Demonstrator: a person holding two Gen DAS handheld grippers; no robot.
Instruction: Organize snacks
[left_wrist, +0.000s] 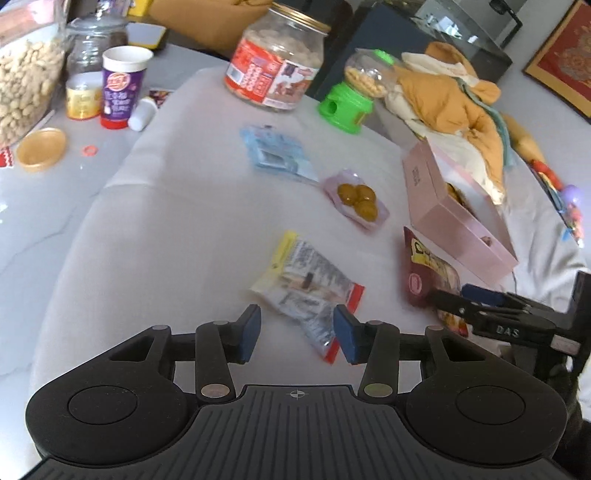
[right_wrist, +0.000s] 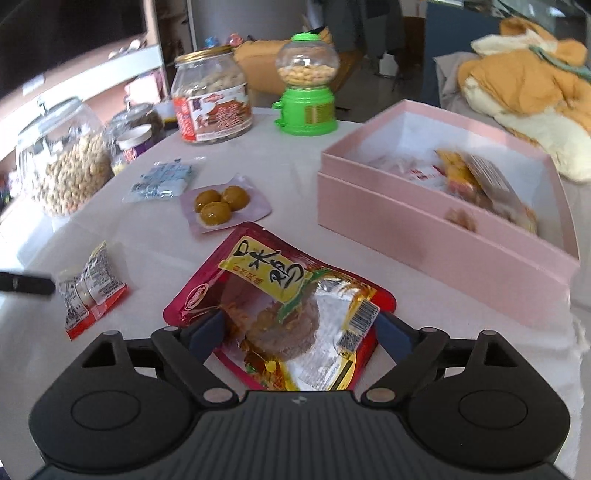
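A red snack pouch with yellow lettering sits between the fingers of my right gripper, tilted up off the white cloth; the jaws are closed on its lower part. In the left wrist view the same pouch and right gripper are at the right. My left gripper is open just above a clear yellow-and-red packet, not touching it. A pink box with several snacks inside stands to the right. A pouch of three brown balls and a blue packet lie further back.
At the back stand a labelled jar of nuts, a green candy dispenser, a big glass jar of peanuts and a purple cup. An orange and cream cloth heap lies behind the box.
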